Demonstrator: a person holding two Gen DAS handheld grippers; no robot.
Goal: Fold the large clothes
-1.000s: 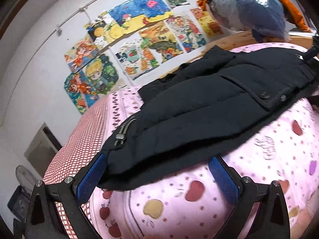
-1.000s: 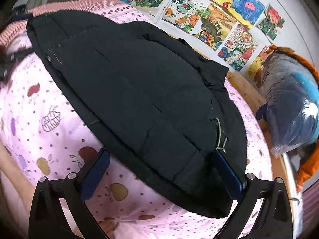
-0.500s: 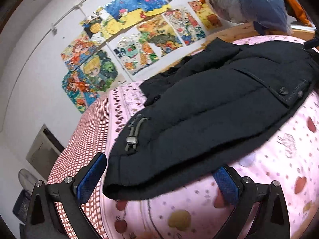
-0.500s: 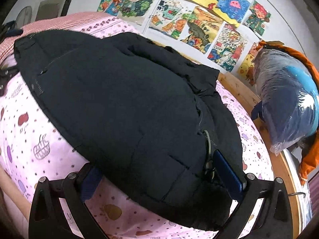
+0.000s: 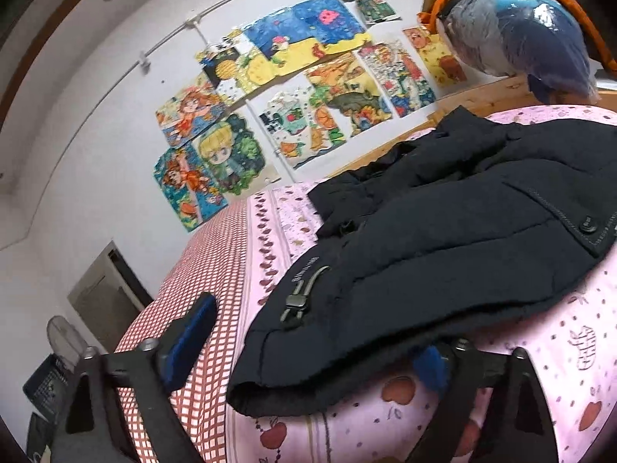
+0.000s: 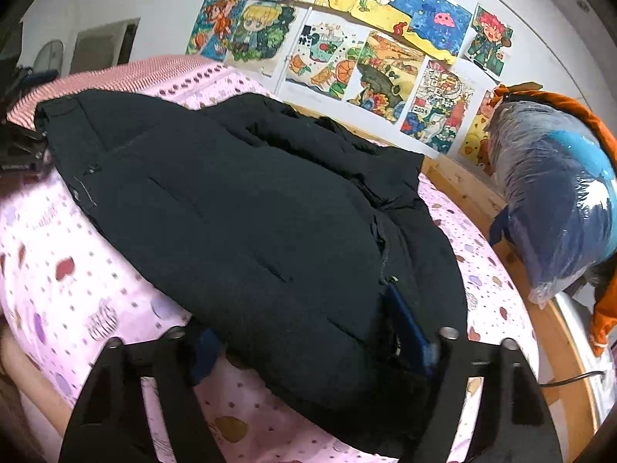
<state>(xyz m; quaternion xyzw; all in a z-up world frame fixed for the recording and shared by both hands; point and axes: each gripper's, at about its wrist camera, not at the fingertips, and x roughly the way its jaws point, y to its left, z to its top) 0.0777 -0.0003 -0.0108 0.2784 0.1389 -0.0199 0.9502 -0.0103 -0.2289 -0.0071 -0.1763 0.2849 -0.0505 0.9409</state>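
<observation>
Since the earlier frame I have brought both grippers in around the coat hem. Left gripper [image 5: 308,347] and right gripper [image 6: 308,339] are closing, not yet clamped. Coat [image 6: 250,208] lies on the bed [image 6: 77,289]. Risk: thick padding slips out, or sheet gets pinched.

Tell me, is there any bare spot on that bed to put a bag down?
Yes: the red checked strip left of the black jacket, and the pink sheet between the jacket and the wooden bed frame. The middle is covered by the jacket; a plastic-wrapped bundle crowds the frame.
</observation>
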